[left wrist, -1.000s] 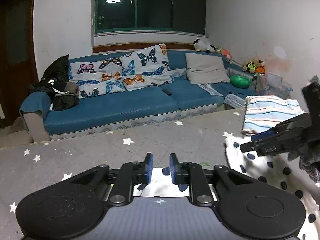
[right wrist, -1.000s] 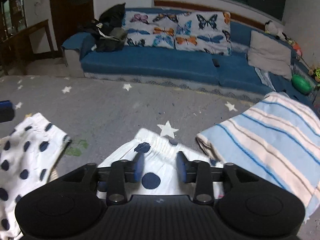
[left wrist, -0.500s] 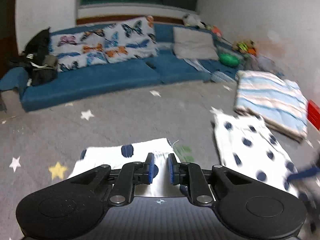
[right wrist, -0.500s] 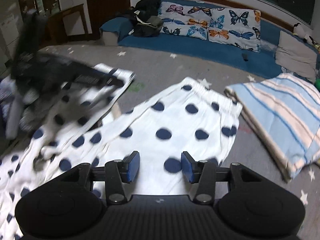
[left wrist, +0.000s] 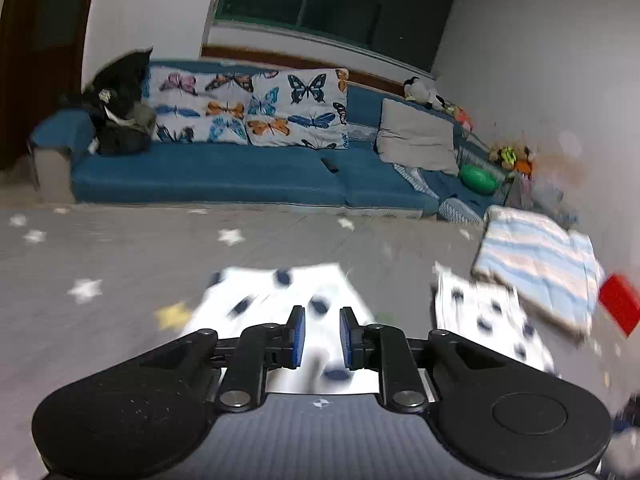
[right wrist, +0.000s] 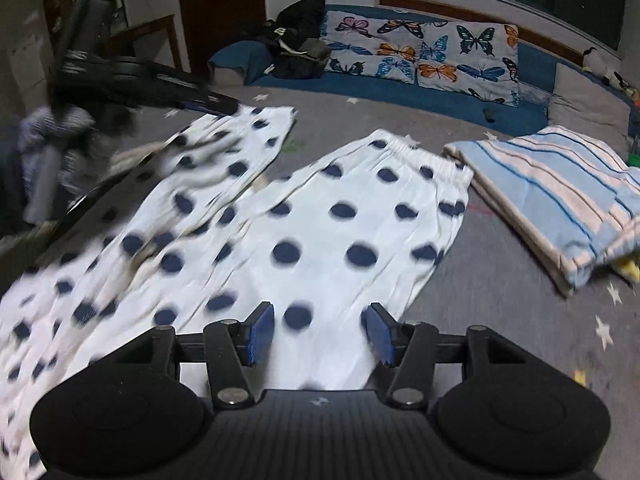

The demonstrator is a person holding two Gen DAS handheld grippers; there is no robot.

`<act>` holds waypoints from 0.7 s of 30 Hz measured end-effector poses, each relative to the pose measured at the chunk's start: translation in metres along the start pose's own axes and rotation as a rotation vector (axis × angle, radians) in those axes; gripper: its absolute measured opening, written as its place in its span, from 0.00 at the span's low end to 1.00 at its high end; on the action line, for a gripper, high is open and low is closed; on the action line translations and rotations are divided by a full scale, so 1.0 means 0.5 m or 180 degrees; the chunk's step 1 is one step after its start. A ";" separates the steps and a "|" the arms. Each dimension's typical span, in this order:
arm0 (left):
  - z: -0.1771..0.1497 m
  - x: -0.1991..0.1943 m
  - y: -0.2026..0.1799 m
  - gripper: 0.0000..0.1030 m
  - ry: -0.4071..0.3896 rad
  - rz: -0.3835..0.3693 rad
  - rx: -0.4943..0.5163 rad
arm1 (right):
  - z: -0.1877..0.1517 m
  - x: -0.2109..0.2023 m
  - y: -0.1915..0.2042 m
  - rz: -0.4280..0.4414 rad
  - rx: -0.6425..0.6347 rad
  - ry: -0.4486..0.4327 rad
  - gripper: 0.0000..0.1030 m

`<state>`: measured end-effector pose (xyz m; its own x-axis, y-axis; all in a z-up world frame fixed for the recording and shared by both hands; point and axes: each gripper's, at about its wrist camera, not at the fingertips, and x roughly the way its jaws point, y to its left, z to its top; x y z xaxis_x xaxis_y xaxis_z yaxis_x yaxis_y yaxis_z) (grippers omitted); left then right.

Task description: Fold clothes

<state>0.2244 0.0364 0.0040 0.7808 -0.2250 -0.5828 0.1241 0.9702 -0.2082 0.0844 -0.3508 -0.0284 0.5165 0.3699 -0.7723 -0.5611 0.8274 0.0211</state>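
White trousers with dark blue dots (right wrist: 320,216) lie spread on the grey star-patterned carpet (right wrist: 492,280), two legs splayed apart. My right gripper (right wrist: 316,334) is open just above the lower part of the right leg and holds nothing. My left gripper (left wrist: 322,338) hovers over the other leg (left wrist: 280,296), its jaws a narrow gap apart with white cloth seen between them; whether it pinches the cloth is unclear. In the right wrist view the left gripper (right wrist: 140,88) shows blurred at the far left, above the left leg's end.
A folded blue-and-white striped blanket (right wrist: 560,196) lies right of the trousers. A blue sofa (left wrist: 208,172) with butterfly cushions and a dark pile of clothes (left wrist: 120,112) stands behind. A red object (left wrist: 618,310) lies at the right edge.
My left gripper's jaws have parted slightly and it has tilted up over the trouser leg. My right gripper has opened wider and drawn back along the right leg.
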 end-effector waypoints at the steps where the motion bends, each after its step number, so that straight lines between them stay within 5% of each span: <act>1: -0.018 -0.031 0.003 0.26 0.0013 0.0075 0.0099 | -0.011 -0.008 0.006 -0.0004 -0.0008 0.0006 0.51; 9: -0.190 -0.209 0.017 0.30 0.0188 0.0678 0.0548 | -0.078 -0.055 0.044 -0.0154 0.0088 -0.0024 0.51; 16: -0.262 -0.266 0.038 0.28 0.0335 0.0599 0.0182 | -0.113 -0.077 0.062 -0.0239 0.0305 -0.0104 0.51; 21: -0.282 -0.284 0.026 0.10 0.0268 0.0588 0.0178 | -0.127 -0.096 0.084 -0.0280 0.0328 -0.0134 0.51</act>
<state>0.0288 0.0684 -0.0266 0.7398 -0.0473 -0.6711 0.0194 0.9986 -0.0491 -0.0052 -0.3605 -0.0307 0.5887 0.3098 -0.7467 -0.4443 0.8956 0.0213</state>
